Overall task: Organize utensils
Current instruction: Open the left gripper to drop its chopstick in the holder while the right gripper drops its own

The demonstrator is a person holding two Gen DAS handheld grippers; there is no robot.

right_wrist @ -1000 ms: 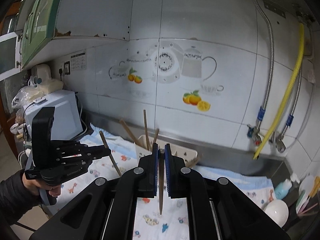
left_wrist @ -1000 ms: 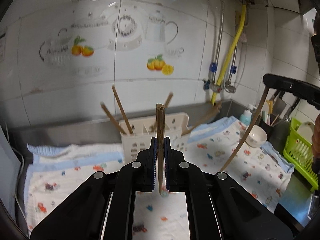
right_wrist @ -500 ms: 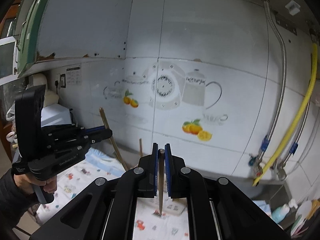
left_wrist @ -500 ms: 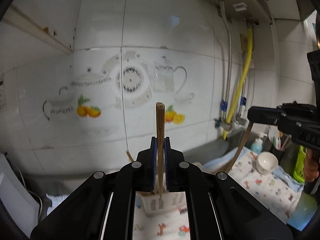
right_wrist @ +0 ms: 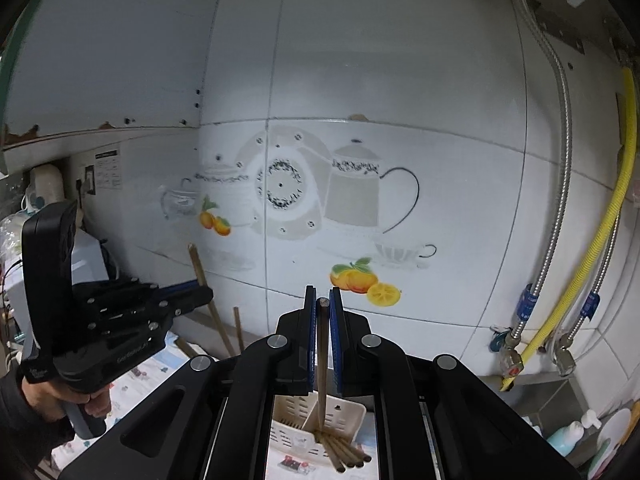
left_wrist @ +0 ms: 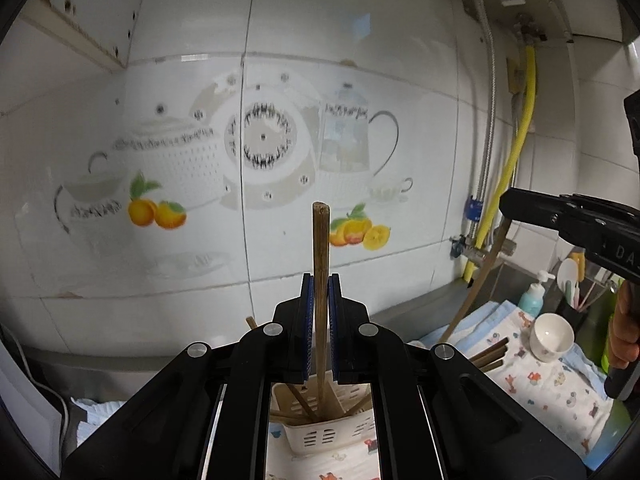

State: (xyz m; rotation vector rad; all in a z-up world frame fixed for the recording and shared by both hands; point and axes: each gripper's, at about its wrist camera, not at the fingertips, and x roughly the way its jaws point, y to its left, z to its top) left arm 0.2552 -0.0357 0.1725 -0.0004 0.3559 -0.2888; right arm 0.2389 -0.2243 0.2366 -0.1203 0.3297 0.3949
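Observation:
My left gripper [left_wrist: 320, 292] is shut on an upright brown chopstick [left_wrist: 321, 248] whose lower end reaches down into the cream slotted utensil holder [left_wrist: 324, 434]. My right gripper [right_wrist: 323, 312] is shut on another chopstick [right_wrist: 322, 364] whose tip hangs over the same holder [right_wrist: 344, 414], which has several chopsticks [right_wrist: 348, 452] in it. The right gripper also shows at the right of the left wrist view [left_wrist: 568, 216] with its chopstick [left_wrist: 476, 284] slanting down. The left gripper shows at the left of the right wrist view [right_wrist: 188, 300].
A patterned cloth [left_wrist: 540, 380] covers the counter. A small white bowl [left_wrist: 551, 337], a soap bottle [left_wrist: 532, 296] and a cup of utensils [left_wrist: 576, 284] stand at the right. A tiled wall [left_wrist: 280, 140] with pipes and a yellow hose [left_wrist: 516, 152] is close behind.
Both grippers have moved forward and lowered over the utensil holder; the chopstick tips now hang at or in its compartments. Both stay shut on their chopsticks.

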